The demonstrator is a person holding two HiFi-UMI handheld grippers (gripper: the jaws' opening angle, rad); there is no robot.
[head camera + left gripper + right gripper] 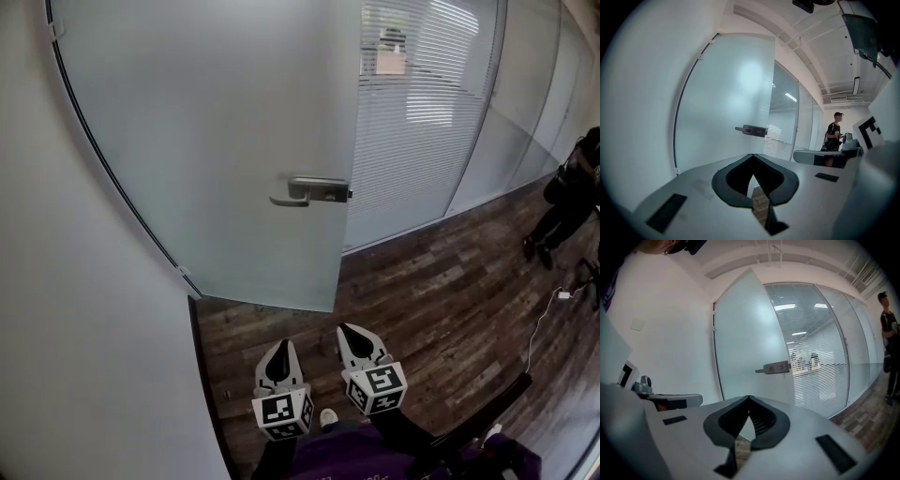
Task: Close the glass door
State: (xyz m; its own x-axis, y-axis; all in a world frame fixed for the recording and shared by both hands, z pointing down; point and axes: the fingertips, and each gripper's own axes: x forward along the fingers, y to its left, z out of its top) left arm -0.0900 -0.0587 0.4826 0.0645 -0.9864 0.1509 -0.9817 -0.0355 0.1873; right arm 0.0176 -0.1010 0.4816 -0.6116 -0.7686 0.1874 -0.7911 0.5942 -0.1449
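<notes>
Item: glass door [234, 141], frosted; hinged at wall on view's left, stands ajar, free edge w/ lever handle [309, 190] swung toward the person; not yet closed. Left gripper [278, 354]: jaws together, nothing betw. them; right gripper [354, 339]: same, tips meeting, empty. Both side by side, low, aimed at door, well short of it; prob. kept shut as blunt pushers, since closing needs a push, not a grasp.

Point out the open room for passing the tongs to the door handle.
Free: between left tongs, right tongs and the handle on the glass door; wooden floor right of it. Crowded: far right, person and cable.
</notes>
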